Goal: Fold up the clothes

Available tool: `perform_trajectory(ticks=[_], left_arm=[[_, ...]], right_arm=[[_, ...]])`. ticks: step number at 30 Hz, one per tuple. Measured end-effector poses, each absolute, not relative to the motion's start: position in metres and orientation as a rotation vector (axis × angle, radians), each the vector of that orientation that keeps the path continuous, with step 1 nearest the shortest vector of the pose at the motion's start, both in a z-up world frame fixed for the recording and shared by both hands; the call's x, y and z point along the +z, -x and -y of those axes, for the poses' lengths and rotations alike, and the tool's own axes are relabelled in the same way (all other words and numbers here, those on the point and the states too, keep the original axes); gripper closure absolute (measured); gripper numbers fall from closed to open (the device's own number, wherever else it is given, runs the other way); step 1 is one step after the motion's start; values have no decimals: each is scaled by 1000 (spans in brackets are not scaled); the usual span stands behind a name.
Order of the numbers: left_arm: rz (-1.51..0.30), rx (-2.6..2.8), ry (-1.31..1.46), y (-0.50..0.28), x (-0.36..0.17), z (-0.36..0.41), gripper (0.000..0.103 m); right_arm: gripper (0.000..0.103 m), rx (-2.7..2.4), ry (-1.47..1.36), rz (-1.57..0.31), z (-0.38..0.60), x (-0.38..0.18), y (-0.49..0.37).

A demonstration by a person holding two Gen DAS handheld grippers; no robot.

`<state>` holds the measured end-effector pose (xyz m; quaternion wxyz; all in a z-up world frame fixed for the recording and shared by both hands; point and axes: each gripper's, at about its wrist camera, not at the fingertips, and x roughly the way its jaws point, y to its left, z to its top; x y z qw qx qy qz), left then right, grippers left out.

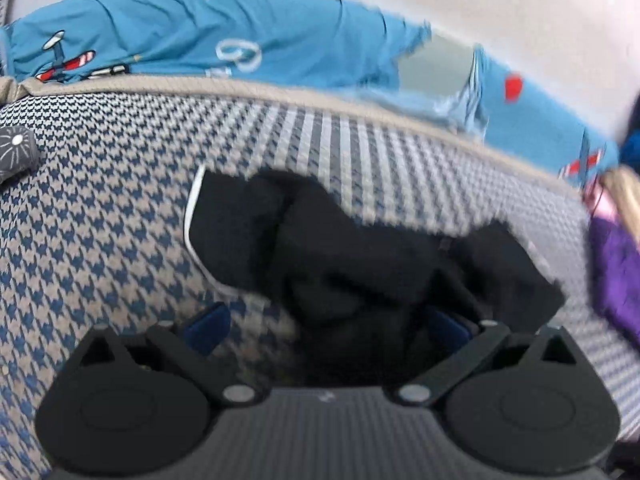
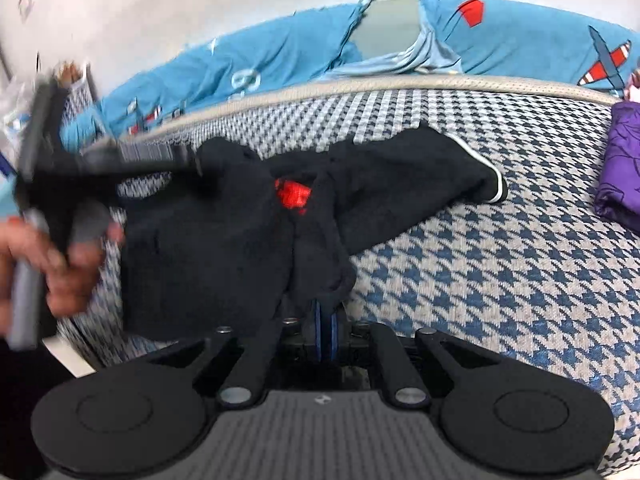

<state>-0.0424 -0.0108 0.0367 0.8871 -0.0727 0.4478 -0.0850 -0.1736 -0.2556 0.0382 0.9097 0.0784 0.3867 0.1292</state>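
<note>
My right gripper (image 2: 325, 330) is closed, blue pads pressed together on a fold of the black fleece garment w/ thin white trim (image 2: 256, 232). The cloth bunches just above the pads and hangs out to the left and to the back. A small red patch (image 2: 294, 194) shows near the middle of it.

My left gripper (image 1: 326, 326) stands wide open; one blue pad (image 1: 208, 326) is over the checked cover, the other is half hidden under the black cloth. Nothing is pinched there, as far as I can see. In the right wrist view my left hand (image 2: 60, 264) holds that tool at the left side, very blurred.

The garment lies crumpled on the blue-and-beige houndstooth bed cover (image 2: 500, 272), approx. in the middle, one white-edged end (image 2: 496, 184) pointing to the right. Behind the cover's beige border is a light blue sheet w/ aeroplane prints (image 2: 280, 60), against the white wall (image 2: 160, 0). A purple folded cloth (image 2: 624, 160) rests at the right edge, well apart from the black one.
</note>
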Motion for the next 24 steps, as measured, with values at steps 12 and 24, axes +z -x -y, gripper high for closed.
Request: perform_trajectory(ticks=[12, 24], left_arm=[[-1049, -209, 53, 63, 8, 7, 0], [-1068, -244, 5, 73, 8, 2, 0]], right_arm=[[71, 243, -228, -693, 263, 62, 156], [62, 258, -122, -724, 227, 47, 97]])
